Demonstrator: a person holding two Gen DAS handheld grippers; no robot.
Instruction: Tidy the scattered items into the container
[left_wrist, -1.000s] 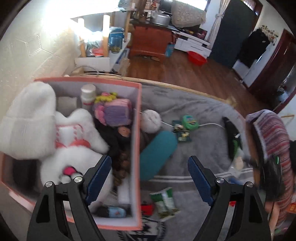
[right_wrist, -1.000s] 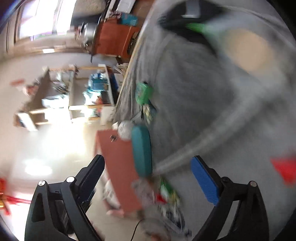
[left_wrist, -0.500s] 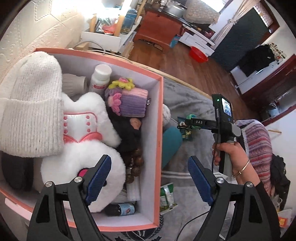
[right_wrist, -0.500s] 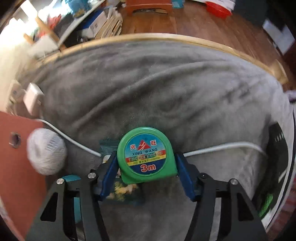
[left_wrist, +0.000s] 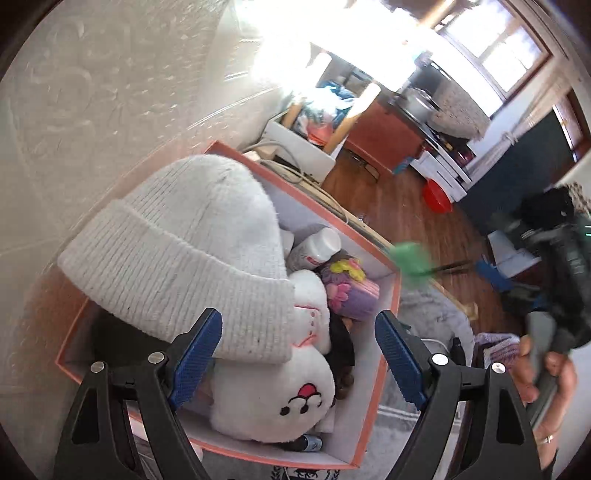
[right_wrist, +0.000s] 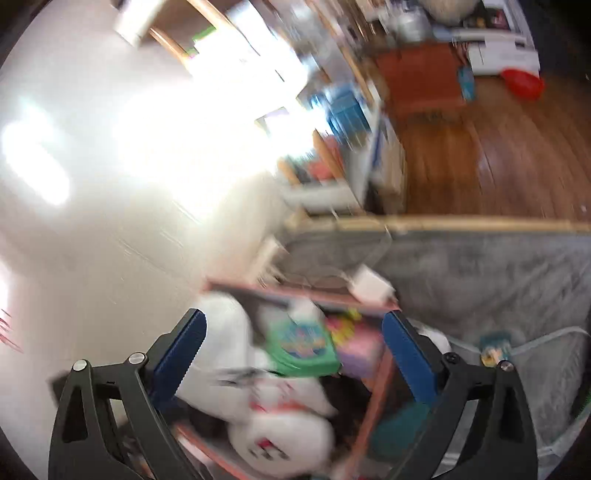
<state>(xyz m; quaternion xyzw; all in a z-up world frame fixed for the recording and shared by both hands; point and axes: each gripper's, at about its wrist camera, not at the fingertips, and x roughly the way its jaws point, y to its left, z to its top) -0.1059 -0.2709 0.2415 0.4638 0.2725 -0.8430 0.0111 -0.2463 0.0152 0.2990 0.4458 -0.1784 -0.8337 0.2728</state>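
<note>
Between the left jaws, a ribbed knit hat (left_wrist: 177, 254) lies over a fluffy plush toy (left_wrist: 284, 398). The box (left_wrist: 373, 391) around them looks like matt card. Beyond the jaws, the floor (left_wrist: 402, 210) is glossy wood. Right of the right jaws, a grey blanket (right_wrist: 491, 277) looks soft and fuzzy.

Bed (right_wrist: 480, 273): grey plush blanket cover, wooden rail along far edge, wood floor (right_wrist: 480, 173) beyond.

Directly on bed:
- 1 salmon-pink box (left_wrist: 388, 354), open top, against wall side.
- 1 white charger block (right_wrist: 369, 286), just beyond box's far wall.
- 1 white cable (right_wrist: 554, 338), trailing across blanket.
- 1 teal case (right_wrist: 397, 428), touching box's outer wall.
- 1 small printed packet (right_wrist: 493, 349), blurred, near cable.
</note>
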